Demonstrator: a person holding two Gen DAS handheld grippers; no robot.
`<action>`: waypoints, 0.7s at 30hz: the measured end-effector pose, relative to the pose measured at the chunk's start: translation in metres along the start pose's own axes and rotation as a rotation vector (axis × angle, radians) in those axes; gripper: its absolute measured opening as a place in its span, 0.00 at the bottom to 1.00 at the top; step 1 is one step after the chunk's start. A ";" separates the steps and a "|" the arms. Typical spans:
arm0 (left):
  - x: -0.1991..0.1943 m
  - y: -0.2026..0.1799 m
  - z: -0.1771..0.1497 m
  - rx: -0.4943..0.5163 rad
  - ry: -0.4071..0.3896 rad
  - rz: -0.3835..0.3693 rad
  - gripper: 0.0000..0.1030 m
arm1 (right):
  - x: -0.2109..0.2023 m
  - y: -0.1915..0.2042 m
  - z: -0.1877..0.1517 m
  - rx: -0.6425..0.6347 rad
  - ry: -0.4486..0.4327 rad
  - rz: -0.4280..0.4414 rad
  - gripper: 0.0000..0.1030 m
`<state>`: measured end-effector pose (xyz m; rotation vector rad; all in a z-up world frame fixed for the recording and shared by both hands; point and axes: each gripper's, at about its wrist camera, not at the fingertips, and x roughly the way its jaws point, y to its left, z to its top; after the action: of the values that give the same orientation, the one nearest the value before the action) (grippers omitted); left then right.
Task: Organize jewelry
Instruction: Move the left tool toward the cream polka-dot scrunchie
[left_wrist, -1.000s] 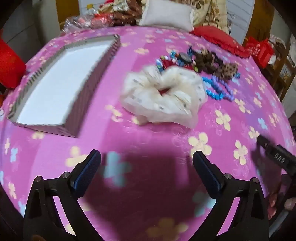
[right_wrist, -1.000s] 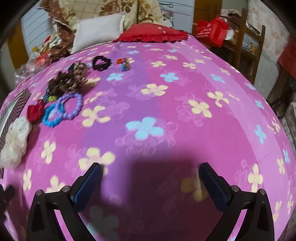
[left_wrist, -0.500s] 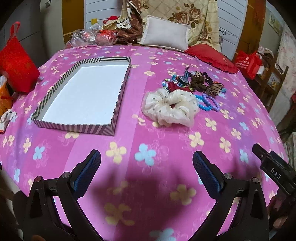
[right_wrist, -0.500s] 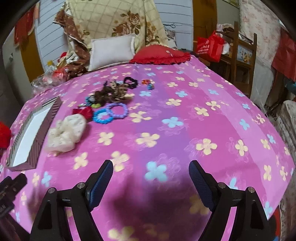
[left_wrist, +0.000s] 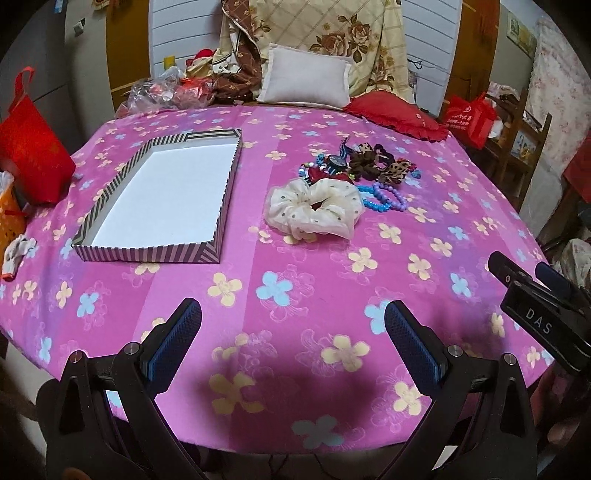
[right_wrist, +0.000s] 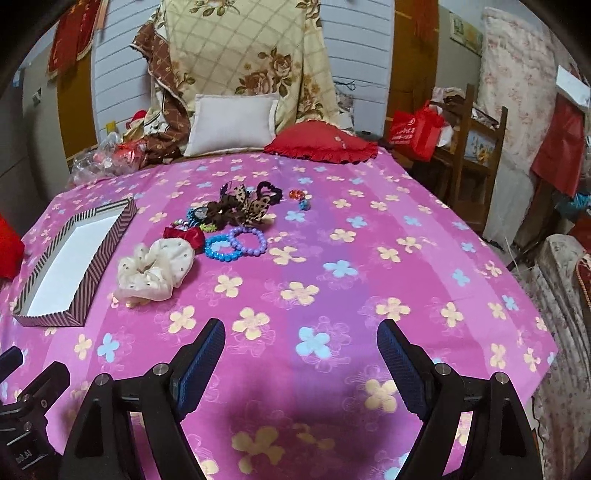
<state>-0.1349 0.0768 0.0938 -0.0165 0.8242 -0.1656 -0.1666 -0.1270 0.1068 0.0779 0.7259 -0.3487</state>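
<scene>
The right gripper (left_wrist: 532, 291) is cut off by the right edge of the left wrist view, so its fingers are not fully seen there. The left gripper (right_wrist: 22, 384) is likewise cropped at the lower left of the right wrist view. Beyond the fingers, the small pieces heaped behind the cream scrunchie (left_wrist: 314, 208) overlap and cannot be told apart.

"DAS" on right tongs (left_wrist: 532, 280) body, red bag (left_wrist: 466, 119) print unreadable

Left tongs (left_wrist: 293, 339) and right tongs (right_wrist: 301, 360) both wide apart, empty, seemingly hovering.
</scene>
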 end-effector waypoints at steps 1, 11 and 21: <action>-0.001 0.000 0.000 0.001 -0.001 0.001 0.97 | -0.001 -0.001 0.000 0.004 -0.002 -0.001 0.80; -0.014 -0.007 -0.001 0.023 -0.035 0.012 0.97 | -0.011 -0.005 -0.001 0.017 -0.026 -0.010 0.80; -0.022 -0.003 0.006 0.036 -0.140 0.053 0.97 | -0.016 -0.003 -0.007 -0.010 -0.139 -0.056 0.80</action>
<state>-0.1458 0.0766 0.1147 0.0271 0.6811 -0.1279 -0.1830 -0.1242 0.1121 0.0241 0.5928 -0.3997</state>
